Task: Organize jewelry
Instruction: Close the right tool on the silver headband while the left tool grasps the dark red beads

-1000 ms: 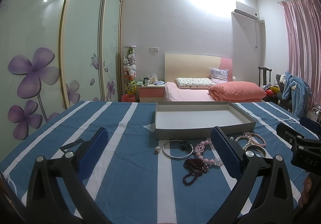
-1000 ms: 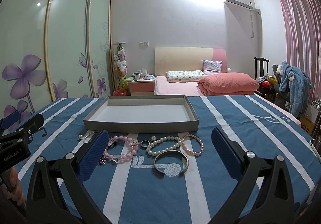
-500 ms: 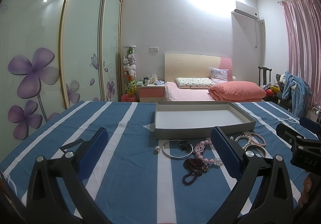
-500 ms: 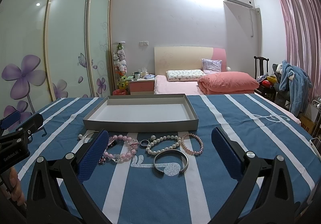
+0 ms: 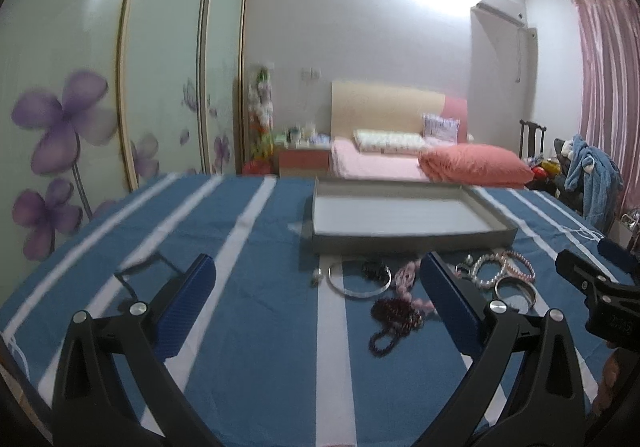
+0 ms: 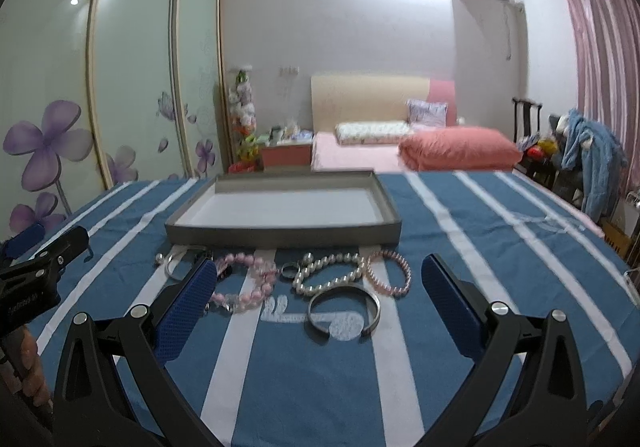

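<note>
Hovering wide open and empty, right claw (image 6: 316, 287) should drop straight onto the silver cuff (image 6: 344, 305) dead ahead between its fingers, pinch the band, then lift into the tray (image 6: 280, 233) beyond; left claw (image 5: 316, 289) idles open, empty.

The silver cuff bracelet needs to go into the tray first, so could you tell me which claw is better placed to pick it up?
Right. The silver cuff bracelet lies between the open right claw fingers; from the left claw it sits far right, behind a finger.

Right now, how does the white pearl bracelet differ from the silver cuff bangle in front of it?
The white pearl bracelet is a closed string of round beads lying in a loose, pinched loop; the silver cuff bangle is one smooth rigid band with an open gap. The bracelet lies nearer the grey tray; the bangle lies nearer the camera. Both rest flat on the striped cloth, outside the tray.
</note>
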Motion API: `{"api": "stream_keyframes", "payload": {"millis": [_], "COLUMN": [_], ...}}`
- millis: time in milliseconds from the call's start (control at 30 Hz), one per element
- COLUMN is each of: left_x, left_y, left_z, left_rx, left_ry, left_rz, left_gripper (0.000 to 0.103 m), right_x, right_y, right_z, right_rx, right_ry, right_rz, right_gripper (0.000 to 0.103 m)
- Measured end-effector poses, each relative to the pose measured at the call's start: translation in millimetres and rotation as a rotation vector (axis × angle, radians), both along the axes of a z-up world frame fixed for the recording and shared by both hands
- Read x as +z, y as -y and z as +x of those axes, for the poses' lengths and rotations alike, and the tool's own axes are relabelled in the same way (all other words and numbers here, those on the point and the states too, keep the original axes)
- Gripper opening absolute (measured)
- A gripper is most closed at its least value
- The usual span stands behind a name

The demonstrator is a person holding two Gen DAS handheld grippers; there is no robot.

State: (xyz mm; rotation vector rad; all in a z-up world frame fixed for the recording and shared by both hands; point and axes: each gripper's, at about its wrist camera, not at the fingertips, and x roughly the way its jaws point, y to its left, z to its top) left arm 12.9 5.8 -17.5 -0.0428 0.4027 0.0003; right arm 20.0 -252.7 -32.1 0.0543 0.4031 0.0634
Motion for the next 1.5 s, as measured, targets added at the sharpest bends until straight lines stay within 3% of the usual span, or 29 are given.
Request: {"api": "stream_keyframes", "payload": {"millis": [133,300,467,567,667,833,933,1233,1367,1500], "left_x": [-15,-25,-35,-41,-48,-55,-56,-55,-58,-63], "left_y": [-14,-18,-13,-11,-9,-8,-2,30,42,53], "left_z": [22,35,46,53,62,70,73,88,97,103], "left_rx": [-0.034,-0.055,-0.102,-0.076,-0.088,-0.127,-0.135,-0.181,-0.206,-0.231], "left_ry": [-0.134,-0.242,-0.333,-0.387,-0.472,-0.526,-0.539,-0.532,-0.547,-0.562], "left_rz": [-0.079,-0.111,-0.107,-0.11,-0.132,-0.147,-0.111,0.03,0.045,0.059], "left_gripper": [0.099,0.099,0.099,0.099,0.099,0.099,0.099,0.098,0.074,0.067], "right_x": [-13,-33,-52,-60,-58,-58,-55,-54,-53,-53], "right_y": [6,14,21,23,16,7,4,12,17,18], "right_z": [15,41,61,69,71,78,79,75,77,79], "right_rx": [0.006,-0.015,-0.027,-0.023,-0.02,-0.019,-0.004,0.028,0.032,0.033], "right_ry": [-0.12,-0.298,-0.444,-0.512,-0.515,-0.516,-0.506,-0.49,-0.489,-0.487], "right_rz": [0.024,0.018,0.015,0.041,0.005,-0.051,-0.062,-0.054,-0.04,-0.033], "right_gripper": [0.101,0.1,0.089,0.082,0.079,0.076,0.068,0.068,0.068,0.068]}}
